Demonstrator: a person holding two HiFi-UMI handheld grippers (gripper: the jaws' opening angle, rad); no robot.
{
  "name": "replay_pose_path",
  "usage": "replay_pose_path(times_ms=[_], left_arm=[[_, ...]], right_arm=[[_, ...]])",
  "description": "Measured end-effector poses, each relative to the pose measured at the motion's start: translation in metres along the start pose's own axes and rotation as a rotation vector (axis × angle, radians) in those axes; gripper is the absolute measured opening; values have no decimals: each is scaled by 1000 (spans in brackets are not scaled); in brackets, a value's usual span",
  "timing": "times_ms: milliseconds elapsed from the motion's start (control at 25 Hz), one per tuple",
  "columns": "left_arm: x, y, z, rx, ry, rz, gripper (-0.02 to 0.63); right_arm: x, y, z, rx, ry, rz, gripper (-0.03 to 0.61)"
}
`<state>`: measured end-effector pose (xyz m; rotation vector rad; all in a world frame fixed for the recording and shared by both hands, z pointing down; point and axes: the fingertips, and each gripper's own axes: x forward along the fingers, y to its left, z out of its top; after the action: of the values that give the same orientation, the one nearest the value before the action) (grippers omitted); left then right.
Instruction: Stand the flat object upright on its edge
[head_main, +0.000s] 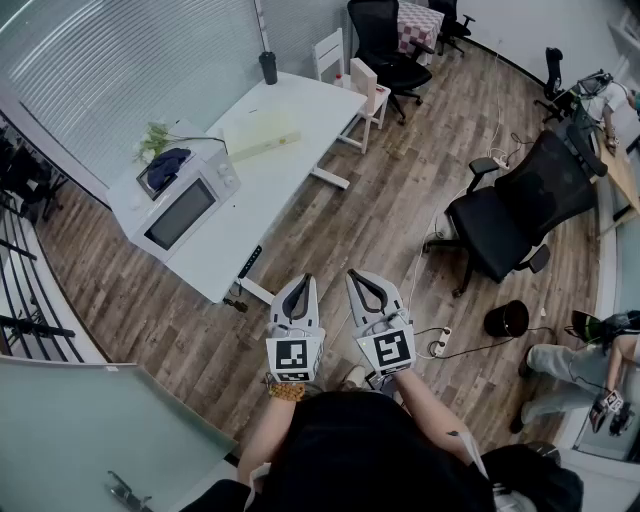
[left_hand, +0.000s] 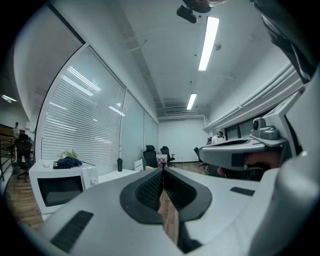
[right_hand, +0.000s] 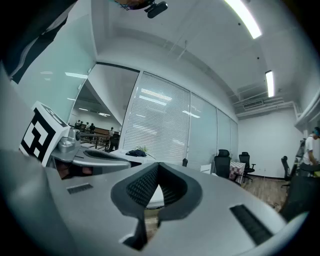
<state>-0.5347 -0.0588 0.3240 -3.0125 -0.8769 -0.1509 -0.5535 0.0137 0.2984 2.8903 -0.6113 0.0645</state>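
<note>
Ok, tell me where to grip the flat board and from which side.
Probably the long edge of the board facing the open floor. It lies flat on the table, so only its thin rim offers a pinch. The microwave stands by one end and blinds back the far side.

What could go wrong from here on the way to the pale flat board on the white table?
Both the left gripper and the right gripper are shut and empty, well short of the table; they must open first. The pale flat board lies flush on the white table, so the jaws may only push it along. A white power strip and cables on the wooden floor beside the person could snag a foot.
</note>
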Motion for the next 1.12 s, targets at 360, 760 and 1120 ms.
replay_pose_path(times_ms=[360, 760, 1120], left_arm=[[25, 36, 9, -15, -38, -5, 8], [58, 92, 23, -2, -71, -10, 8], [85, 141, 14, 4, -60, -50, 8]], right_arm=[[33, -13, 15, 71, -72, -73, 5], [91, -23, 23, 17, -32, -89, 6], [142, -43, 19, -66, 27, -180, 6]])
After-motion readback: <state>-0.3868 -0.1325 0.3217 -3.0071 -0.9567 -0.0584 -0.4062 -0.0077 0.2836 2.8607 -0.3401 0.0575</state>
